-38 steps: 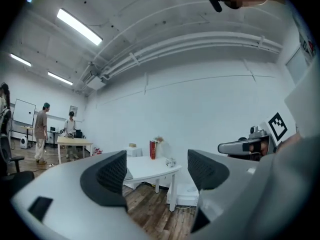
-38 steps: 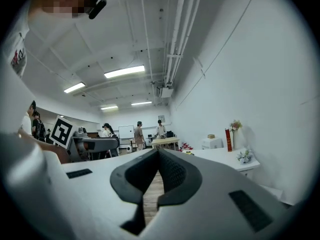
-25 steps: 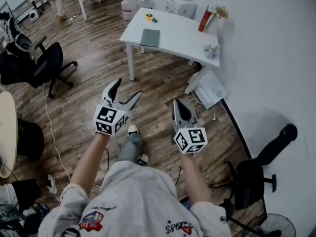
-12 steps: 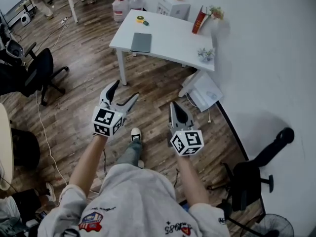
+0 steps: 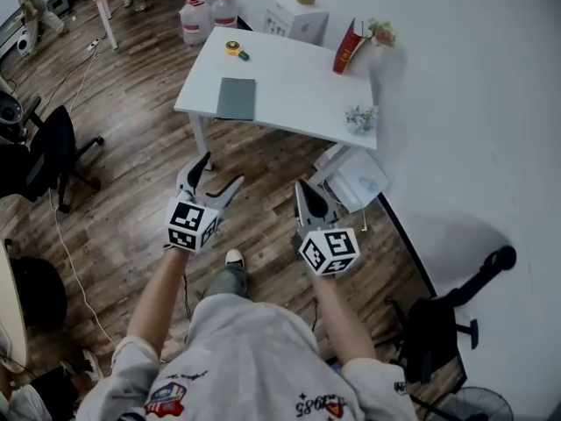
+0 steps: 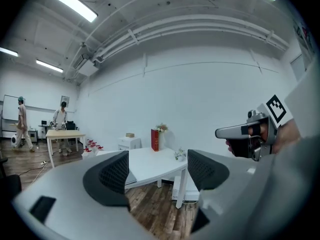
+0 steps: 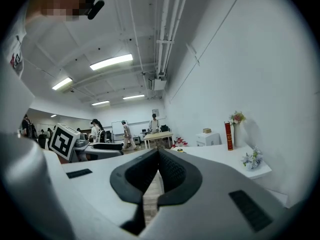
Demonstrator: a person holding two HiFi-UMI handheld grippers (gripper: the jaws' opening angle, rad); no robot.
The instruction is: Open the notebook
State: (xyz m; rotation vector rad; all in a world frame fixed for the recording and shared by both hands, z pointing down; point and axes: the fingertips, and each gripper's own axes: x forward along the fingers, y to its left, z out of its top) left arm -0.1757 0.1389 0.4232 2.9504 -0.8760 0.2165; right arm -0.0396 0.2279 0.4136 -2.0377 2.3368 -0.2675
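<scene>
A closed grey notebook [image 5: 237, 98] lies flat on the left part of a white table [image 5: 289, 90] across the room. Both grippers are held in the air over the wood floor, well short of the table. My left gripper [image 5: 222, 170] is open with nothing between its jaws; in the left gripper view [image 6: 157, 171] the table [image 6: 155, 163] shows through the gap. My right gripper [image 5: 302, 189] is shut with its jaws pressed together and holds nothing [image 7: 159, 153].
On the table stand a red book [image 5: 344, 46], small flowers [image 5: 361, 117] and a yellow tape roll [image 5: 232, 48]. A white cabinet [image 5: 296, 16] and water bottles [image 5: 206, 11] stand behind it. Office chairs [image 5: 53, 147] [image 5: 438, 323] flank the path. A white device [image 5: 364, 182] lies by the wall.
The person has walked towards the table, which now sits lower and nearer in the head view. Both grippers keep their pose: left open, right shut.
</scene>
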